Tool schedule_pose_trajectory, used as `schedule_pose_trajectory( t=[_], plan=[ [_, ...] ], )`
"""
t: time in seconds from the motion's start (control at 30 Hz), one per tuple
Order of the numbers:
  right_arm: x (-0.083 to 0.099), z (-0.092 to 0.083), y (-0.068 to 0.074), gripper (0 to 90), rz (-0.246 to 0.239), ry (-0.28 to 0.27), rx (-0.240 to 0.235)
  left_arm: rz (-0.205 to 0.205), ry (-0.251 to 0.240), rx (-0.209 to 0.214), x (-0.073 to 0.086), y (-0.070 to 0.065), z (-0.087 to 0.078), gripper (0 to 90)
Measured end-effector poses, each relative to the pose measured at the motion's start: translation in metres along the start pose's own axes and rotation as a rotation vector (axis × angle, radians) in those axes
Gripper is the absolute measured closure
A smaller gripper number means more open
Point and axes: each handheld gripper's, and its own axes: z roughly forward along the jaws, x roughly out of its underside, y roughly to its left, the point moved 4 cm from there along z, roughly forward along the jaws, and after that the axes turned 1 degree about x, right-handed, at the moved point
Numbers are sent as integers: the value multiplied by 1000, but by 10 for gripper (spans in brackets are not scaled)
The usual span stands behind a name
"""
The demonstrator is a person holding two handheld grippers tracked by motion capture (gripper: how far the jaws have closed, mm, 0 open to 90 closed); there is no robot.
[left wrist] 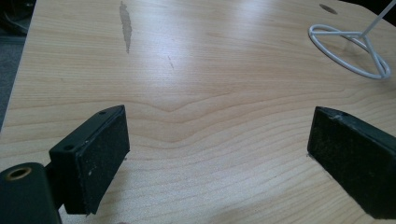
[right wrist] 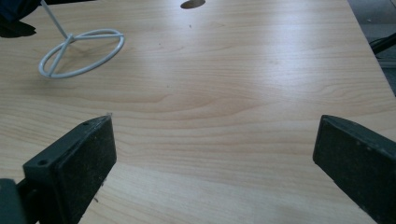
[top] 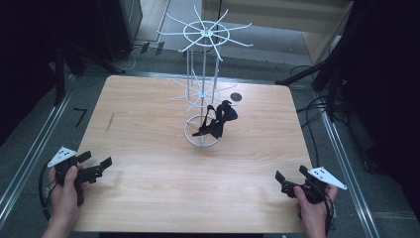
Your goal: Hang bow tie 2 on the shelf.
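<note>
A white wire rack (top: 203, 74) with two tiers of spokes stands on a ring base (top: 203, 132) at the middle of the wooden table (top: 148, 148). A black bow tie (top: 218, 120) hangs from a lower spoke. My left gripper (top: 96, 162) rests open near the table's left front corner, held by a hand. My right gripper (top: 289, 176) is open near the right front corner. The ring base (left wrist: 350, 49) sits far right in the left gripper view, beyond the open left gripper (left wrist: 219, 154). In the right gripper view the ring base (right wrist: 81, 51) is upper left, past the open right gripper (right wrist: 215, 163).
A dark round hole (top: 236, 96) marks the table behind the rack. A grey scuff (left wrist: 125, 25) lies on the wood at left. Cables (top: 309, 111) and dark stands (top: 341, 64) flank the table; metal rails (top: 29, 163) run along the floor.
</note>
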Motion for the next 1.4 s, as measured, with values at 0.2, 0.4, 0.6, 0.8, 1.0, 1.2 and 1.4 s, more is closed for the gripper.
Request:
schedule_pose_trajectory(
  t=[0.2,0.4,0.6,0.8,1.0,1.2,1.4],
  plan=[
    [7,-10,-12,1,2,2,18,-1,0,1,0,0,0,60],
    [12,-17,-21,1,14,1,33,0,0,0,0,0,0,60],
    [16,-25,-27,13,18,-4,54,0,0,-1,0,0,0,60],
    [21,-28,-30,14,2,5,66,-1,0,0,0,0,0,60],
    [26,-27,-28,14,0,24,55,-1,1,0,0,0,0,60],
    [28,-23,-25,14,-20,45,54,-1,1,1,0,0,0,60],
    [26,-25,-25,14,-16,30,53,2,8,-3,0,1,1,60]
  ],
)
